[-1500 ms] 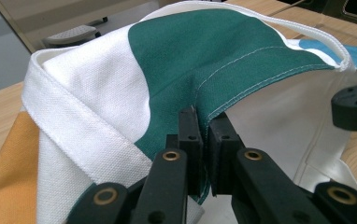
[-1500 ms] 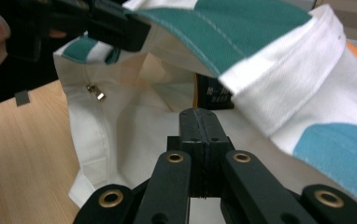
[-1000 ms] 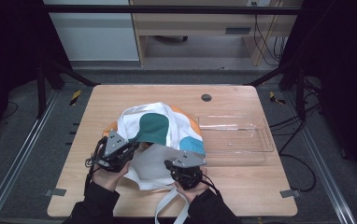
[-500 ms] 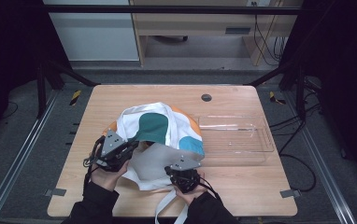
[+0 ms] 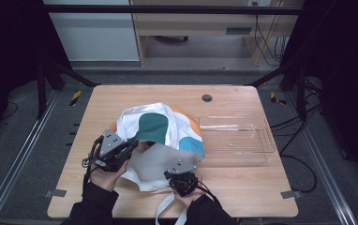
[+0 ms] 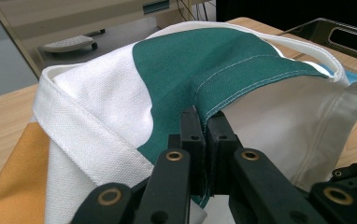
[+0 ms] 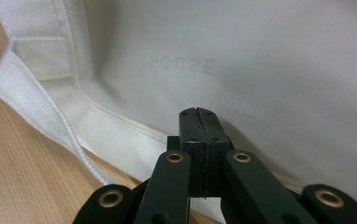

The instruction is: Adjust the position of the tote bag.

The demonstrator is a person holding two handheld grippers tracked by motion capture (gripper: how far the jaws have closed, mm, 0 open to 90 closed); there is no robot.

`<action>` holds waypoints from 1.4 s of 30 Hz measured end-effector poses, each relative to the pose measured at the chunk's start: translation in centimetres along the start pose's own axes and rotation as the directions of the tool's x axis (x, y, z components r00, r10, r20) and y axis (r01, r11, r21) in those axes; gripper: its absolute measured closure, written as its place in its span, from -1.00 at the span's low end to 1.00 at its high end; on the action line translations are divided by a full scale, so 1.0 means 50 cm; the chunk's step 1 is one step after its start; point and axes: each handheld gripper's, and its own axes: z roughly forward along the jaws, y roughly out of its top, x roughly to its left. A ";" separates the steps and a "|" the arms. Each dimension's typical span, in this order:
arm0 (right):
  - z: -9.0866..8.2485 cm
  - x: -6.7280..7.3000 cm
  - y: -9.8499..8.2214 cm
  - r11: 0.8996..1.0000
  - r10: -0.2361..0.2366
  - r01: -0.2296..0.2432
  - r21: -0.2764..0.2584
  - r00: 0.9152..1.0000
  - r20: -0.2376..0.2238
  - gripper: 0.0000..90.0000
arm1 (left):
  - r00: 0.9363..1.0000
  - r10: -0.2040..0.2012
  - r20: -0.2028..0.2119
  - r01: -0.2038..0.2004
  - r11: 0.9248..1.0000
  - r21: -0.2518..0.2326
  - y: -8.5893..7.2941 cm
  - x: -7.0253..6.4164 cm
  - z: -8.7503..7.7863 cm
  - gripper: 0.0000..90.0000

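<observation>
Pulling the tote bag (image 5: 160, 140) open is the step in hand, judged from how it lies mid-frame in the high view, on the counter (image 5: 242, 187) left of the clear tray (image 5: 235, 138).

Change vs. a second ago: small. Right claw (image 5: 182, 180) has slid slightly down and left toward the frame's lower edge, dragging the bag's pale lower panel with it. Left claw (image 5: 129, 146) has barely moved. Bag body and tray haven't shifted. Read: mouth is being spread a bit wider, not lifted yet; opening is partly done.

Left claw state: jaws pinched nearly shut on the green hem (image 6: 242, 81) of the bag's upper layer, fabric edge running down between the jaws in the left gripper view. That layer is held up off the lower one, so the mouth gapes to the right of the jaws.

Right claw (image 7: 199, 122) state: jaws closed flush in the right gripper view, white canvas right behind the tips. Cannot tell whether cloth is actually caught between them or they're just pressed against it. Faint mirrored lettering (image 7: 181, 64) above the tips suggests it faces the bag's inside.

Pose: left hand (image 5: 107, 173) comes up from lower left, claw angled up and right toward the bag. Right hand (image 5: 189, 197) sits at bottom centre, claw pointing up-frame. The white strap (image 5: 167, 213) trails off the counter's near edge between the forearms.
</observation>
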 end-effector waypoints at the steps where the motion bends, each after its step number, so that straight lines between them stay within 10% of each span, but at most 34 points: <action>1: 0.002 0.000 -0.001 1.000 0.002 -0.002 0.001 1.000 0.003 1.00 | 1.000 -0.001 0.000 0.001 1.000 -0.002 0.000 0.000 0.000 0.95; 42: 0.013 0.006 -0.013 1.000 -0.024 0.024 0.016 0.999 0.035 1.00 | 1.000 -0.010 -0.025 0.008 0.998 -0.070 0.078 0.026 -0.010 0.96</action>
